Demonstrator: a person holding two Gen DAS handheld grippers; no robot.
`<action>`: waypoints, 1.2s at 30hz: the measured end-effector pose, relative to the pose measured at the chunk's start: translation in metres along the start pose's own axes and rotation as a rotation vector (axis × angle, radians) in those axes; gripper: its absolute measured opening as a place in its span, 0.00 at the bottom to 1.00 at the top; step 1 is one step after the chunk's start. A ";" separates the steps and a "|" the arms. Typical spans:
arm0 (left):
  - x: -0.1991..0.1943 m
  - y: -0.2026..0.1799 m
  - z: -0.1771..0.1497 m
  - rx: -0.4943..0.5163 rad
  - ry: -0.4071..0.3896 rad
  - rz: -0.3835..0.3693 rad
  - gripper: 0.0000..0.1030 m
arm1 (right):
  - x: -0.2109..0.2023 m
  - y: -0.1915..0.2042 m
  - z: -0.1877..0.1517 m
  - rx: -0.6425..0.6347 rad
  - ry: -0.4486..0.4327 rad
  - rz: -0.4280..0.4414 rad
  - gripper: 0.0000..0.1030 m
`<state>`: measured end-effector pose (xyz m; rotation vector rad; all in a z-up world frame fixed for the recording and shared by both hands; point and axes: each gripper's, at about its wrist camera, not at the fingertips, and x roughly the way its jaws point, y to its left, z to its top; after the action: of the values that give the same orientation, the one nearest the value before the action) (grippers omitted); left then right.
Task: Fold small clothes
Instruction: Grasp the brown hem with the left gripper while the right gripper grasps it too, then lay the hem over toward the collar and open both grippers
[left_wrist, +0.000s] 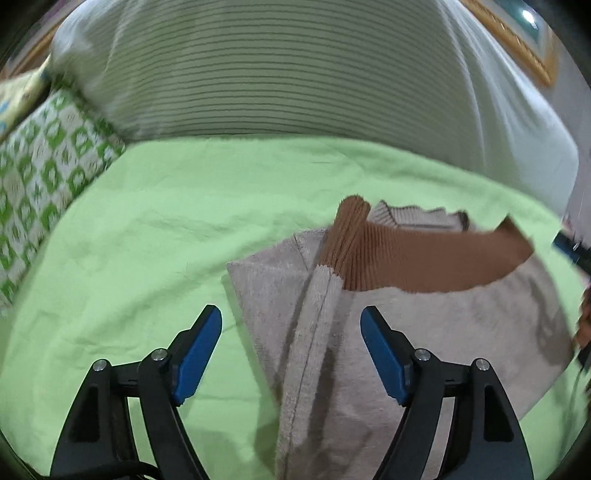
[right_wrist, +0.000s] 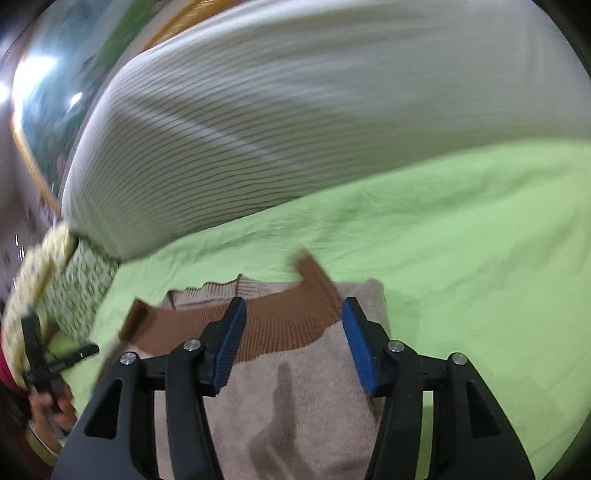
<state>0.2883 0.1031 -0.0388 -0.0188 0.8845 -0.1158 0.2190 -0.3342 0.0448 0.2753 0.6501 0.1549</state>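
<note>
A small beige knit garment (left_wrist: 406, 325) with a brown ribbed band (left_wrist: 424, 258) lies folded on the green sheet (left_wrist: 166, 221). My left gripper (left_wrist: 291, 321) hangs over the garment's left edge, open, nothing between its blue pads (left_wrist: 201, 350). In the right wrist view the same beige garment (right_wrist: 303, 413) fills the lower middle, its brown band (right_wrist: 280, 328) across the top. My right gripper (right_wrist: 293, 314) hovers over that band, open and holding nothing. The other gripper (right_wrist: 48, 365), in a person's hand, shows at the far left of the right wrist view.
A large striped pale pillow (left_wrist: 277, 74) lies behind the sheet. A green-and-white patterned cushion (left_wrist: 44, 155) sits at the left. The same pillow (right_wrist: 295, 129) and cushion (right_wrist: 81, 288) appear in the right wrist view. Bare green sheet (right_wrist: 480, 240) extends to the right.
</note>
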 end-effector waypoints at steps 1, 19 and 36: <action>0.005 -0.004 0.003 0.018 0.006 0.005 0.77 | 0.001 0.003 0.001 -0.034 0.001 -0.009 0.66; 0.055 -0.017 0.038 0.055 0.034 -0.027 0.10 | 0.088 0.023 0.022 -0.377 0.173 -0.196 0.07; -0.028 0.025 -0.001 -0.136 -0.003 0.011 0.71 | 0.001 0.001 0.018 -0.126 0.046 -0.234 0.50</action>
<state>0.2722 0.1310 -0.0191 -0.1406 0.8886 -0.0448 0.2309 -0.3366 0.0582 0.0733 0.7096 -0.0227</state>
